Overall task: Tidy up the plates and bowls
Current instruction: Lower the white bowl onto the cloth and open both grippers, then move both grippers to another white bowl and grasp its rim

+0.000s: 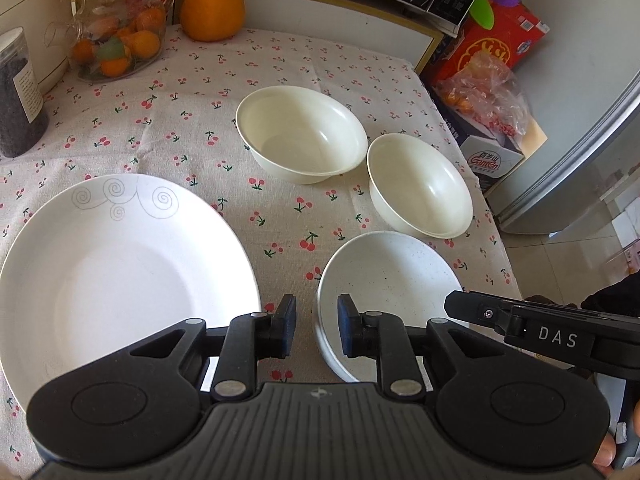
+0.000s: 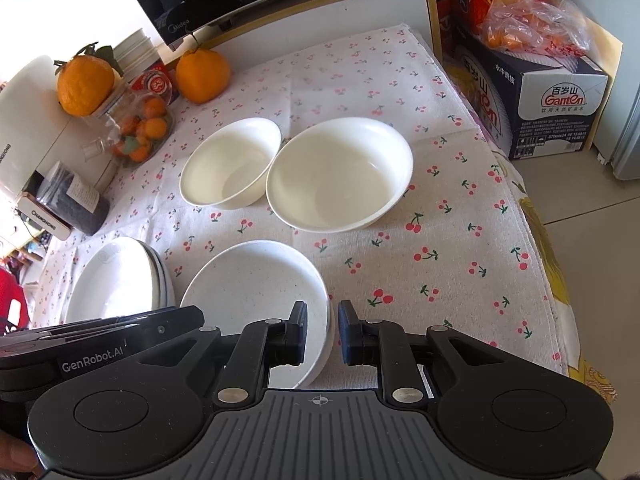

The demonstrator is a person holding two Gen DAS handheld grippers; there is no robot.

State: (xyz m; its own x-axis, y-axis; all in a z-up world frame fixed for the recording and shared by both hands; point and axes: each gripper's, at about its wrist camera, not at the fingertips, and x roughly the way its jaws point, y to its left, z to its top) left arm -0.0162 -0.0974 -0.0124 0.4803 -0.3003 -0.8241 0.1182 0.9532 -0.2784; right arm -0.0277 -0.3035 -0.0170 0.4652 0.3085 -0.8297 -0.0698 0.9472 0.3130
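Left wrist view looking forward and down past its gripper (image 1: 317, 328) over the counter (image 1: 280, 80), close, right wrist view likewise past its gripper (image 2: 323, 330), both sharing the speckled plate (image 1: 390, 276) (image 2: 256, 280) and two bowls ahead

The tablecloth (image 1: 320, 80) is woven cloth, matt, with creases and a printed cherry pattern. Ahead of the left gripper (image 1: 317, 330), the large plate (image 1: 120, 272) looks like glossy white ceramic with thin grey spirals. The speckled plate (image 2: 256, 276), just at the left finger of the right gripper (image 2: 323, 330), has a duller, slightly grainy white finish. Farther ahead, the two bowls (image 2: 340, 172) (image 2: 230, 162) are smooth cream, with soft shine. Both grippers are matt black plastic with small metal pins and ribbed grey bases. Far left, the jar (image 1: 116, 28) is clear glass. The bag (image 1: 480, 92) on the cardboard box (image 2: 552, 96) is thin, crinkled plastic.
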